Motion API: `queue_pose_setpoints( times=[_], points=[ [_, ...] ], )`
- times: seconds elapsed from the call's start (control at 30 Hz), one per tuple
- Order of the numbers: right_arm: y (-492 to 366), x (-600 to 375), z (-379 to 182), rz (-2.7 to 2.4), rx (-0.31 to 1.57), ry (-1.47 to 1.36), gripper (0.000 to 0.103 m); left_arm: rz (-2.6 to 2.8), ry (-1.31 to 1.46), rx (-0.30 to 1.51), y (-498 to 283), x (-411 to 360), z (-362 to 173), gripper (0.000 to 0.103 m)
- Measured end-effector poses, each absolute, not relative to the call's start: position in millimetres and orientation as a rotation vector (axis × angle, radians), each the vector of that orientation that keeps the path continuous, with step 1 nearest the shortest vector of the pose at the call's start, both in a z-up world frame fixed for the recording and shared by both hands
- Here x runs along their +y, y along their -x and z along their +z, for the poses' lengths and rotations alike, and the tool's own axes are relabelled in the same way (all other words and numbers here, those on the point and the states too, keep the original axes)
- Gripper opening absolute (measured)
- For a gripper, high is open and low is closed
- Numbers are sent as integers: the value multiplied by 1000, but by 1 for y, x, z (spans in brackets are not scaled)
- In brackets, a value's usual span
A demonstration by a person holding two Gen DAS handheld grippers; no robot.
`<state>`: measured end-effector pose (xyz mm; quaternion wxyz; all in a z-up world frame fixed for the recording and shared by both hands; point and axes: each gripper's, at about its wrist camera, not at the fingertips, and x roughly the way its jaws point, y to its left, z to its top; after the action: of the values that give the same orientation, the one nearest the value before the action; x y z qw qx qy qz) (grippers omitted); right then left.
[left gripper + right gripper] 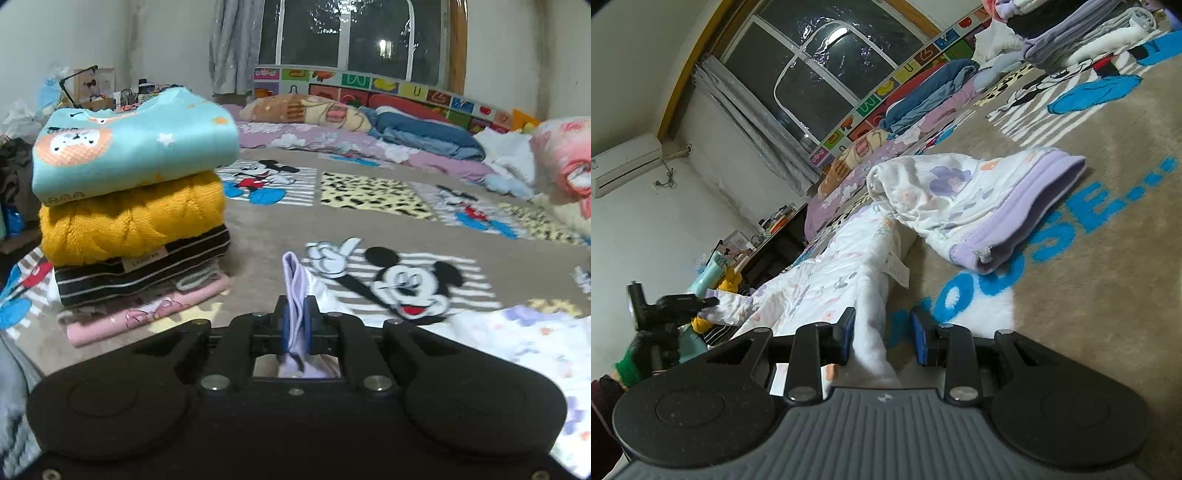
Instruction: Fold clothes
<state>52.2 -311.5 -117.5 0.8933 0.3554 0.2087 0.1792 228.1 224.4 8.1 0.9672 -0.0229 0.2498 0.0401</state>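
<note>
Your left gripper [297, 321] pinches a lavender cuff of the floral garment [960, 199], whose length runs from it across the blanket [1089, 295] toward your right gripper [882, 338], where spread jaws straddle a white fold without pressing.

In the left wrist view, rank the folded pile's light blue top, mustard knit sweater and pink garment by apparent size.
1. Light blue top
2. Mustard knit sweater, close behind
3. Pink garment; mostly covered, so its true size is unsure
</note>
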Motion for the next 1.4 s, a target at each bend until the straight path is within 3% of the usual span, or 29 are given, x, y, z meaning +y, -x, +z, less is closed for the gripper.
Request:
queue_pose_setpoints(
  times=[0.57, 0.63, 0.7, 0.77, 1.17, 1.4],
  points=[
    [-56, -315, -122, 420, 428, -772, 25, 145, -150, 599, -270, 231, -67, 6],
    [-56, -315, -123, 423, 430, -776, 24, 163, -156, 621, -273, 231, -67, 13],
    [-57, -315, -123, 425, 432, -779, 23, 196, -140, 633, -272, 233, -63, 40],
    [-57, -315, -123, 424, 434, -780, 23, 240, -116, 640, -266, 239, -56, 46],
    [-53, -314, -120, 398, 443, -768, 22, 117, 41, 532, -212, 187, -2, 44],
    [-53, -311, -120, 388, 441, -759, 22, -38, 53, 582, -255, 112, -22, 31]
  ],
)
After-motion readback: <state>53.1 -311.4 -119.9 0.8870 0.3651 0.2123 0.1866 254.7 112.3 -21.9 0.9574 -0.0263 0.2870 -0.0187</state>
